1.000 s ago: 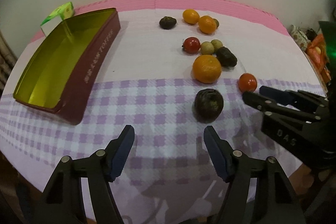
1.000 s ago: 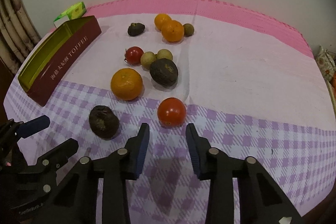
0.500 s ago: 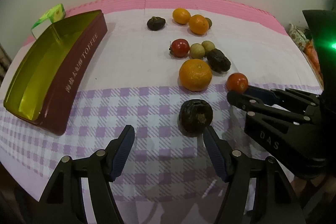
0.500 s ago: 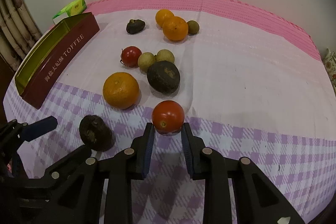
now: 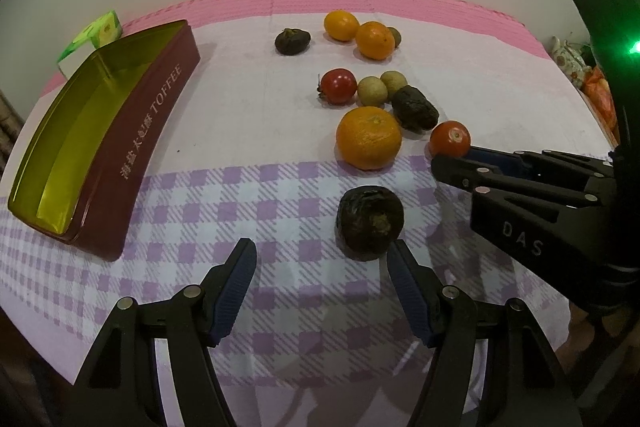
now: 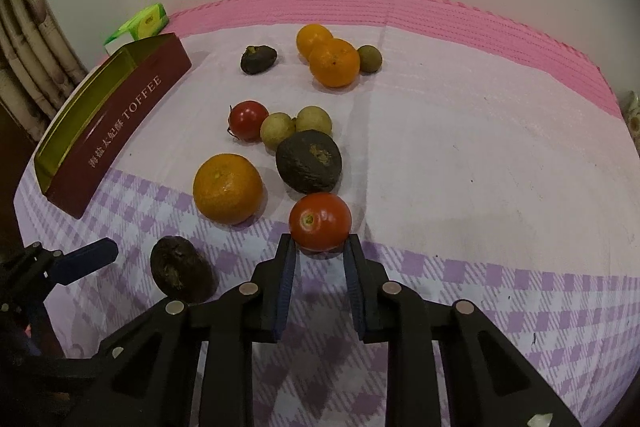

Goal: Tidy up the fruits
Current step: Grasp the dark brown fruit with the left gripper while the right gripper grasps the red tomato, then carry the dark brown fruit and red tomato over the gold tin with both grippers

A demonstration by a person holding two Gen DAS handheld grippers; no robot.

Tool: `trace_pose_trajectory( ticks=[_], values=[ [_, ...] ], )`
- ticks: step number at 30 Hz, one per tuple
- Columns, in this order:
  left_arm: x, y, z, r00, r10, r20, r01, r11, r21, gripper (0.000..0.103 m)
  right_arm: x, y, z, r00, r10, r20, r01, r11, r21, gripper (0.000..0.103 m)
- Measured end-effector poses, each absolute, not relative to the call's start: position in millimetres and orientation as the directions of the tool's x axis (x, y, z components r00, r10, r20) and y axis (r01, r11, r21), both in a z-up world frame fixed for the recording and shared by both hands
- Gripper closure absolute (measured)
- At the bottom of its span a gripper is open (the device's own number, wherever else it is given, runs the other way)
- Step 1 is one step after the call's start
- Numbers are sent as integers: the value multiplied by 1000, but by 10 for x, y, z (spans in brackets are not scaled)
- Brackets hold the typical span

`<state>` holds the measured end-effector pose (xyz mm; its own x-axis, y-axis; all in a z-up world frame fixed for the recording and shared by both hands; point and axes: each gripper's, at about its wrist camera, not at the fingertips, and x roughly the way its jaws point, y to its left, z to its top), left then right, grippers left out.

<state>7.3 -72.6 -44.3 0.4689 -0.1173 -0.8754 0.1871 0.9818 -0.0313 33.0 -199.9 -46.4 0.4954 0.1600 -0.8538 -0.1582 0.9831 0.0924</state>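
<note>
Tomato [image 6: 320, 221] sat pinched at the very tips of the right claw [image 6: 320, 247], whose jaws had just closed on it. Such a shallow hold could squirt it forward into the dark fruit [image 6: 309, 160] just beyond. The left claw [image 5: 320, 267] hung spread.

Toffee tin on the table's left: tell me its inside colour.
The maroon toffee tin is shiny yellow-green gold inside, shown best in the left wrist view.

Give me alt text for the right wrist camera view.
The right gripper is shut on a red tomato on a checked tablecloth. Beyond lie oranges, dark fruits and an open toffee tin at left.
</note>
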Motion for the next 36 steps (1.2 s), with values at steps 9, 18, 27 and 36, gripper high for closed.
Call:
trace_pose_trajectory(
  ticks=[9, 18, 27, 36],
  values=[
    [151, -836, -449, 473, -128, -872, 202, 979, -34, 35, 278, -2196, -449, 492, 138, -859, -112, 989, 94, 81],
    [252, -847, -498, 470, -123, -874, 189, 981, -37, 35, 217, -2283, -445, 492, 124, -862, -87, 992, 92, 81],
    [304, -819, -554, 471, -109, -876, 178, 984, -27, 43, 177, -2330, -445, 494, 111, -863, -69, 994, 88, 81],
    [330, -742, -544, 479, -108, -871, 167, 985, -30, 65, 183, -2299, -450, 496, 100, -863, -64, 995, 78, 81]
  ],
)
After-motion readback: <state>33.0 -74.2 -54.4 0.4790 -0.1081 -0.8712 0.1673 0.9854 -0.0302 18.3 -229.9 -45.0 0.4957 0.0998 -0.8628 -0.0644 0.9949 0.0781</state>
